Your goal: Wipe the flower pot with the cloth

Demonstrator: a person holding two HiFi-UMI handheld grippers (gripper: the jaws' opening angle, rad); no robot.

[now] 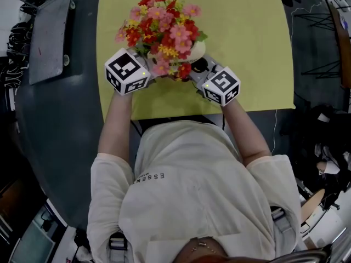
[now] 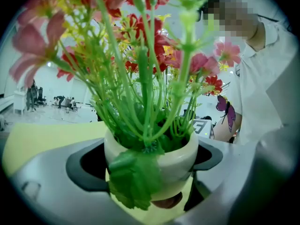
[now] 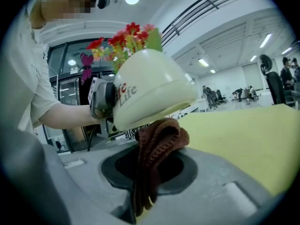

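A cream flower pot [image 1: 197, 51] full of red, pink and yellow artificial flowers [image 1: 162, 28] is over the near part of the yellow table [image 1: 247, 48]. My left gripper [image 1: 141, 70] is shut on the pot [image 2: 176, 163], one jaw on each side of it, and a green leaf [image 2: 133, 182] hangs down its front. In the right gripper view the pot [image 3: 150, 90] is tilted, its base toward that camera. My right gripper [image 3: 150, 170] is shut on a brown knitted cloth [image 3: 157, 142], whose bunched top touches the pot's underside. The cloth [image 2: 166, 201] peeks out below the pot.
A dark grey curved counter [image 1: 55, 125] runs along the table's left, with a flat grey panel [image 1: 49, 37] on it. Stands and a chair [image 1: 343, 37] are on the floor to the right. My own body fills the lower head view.
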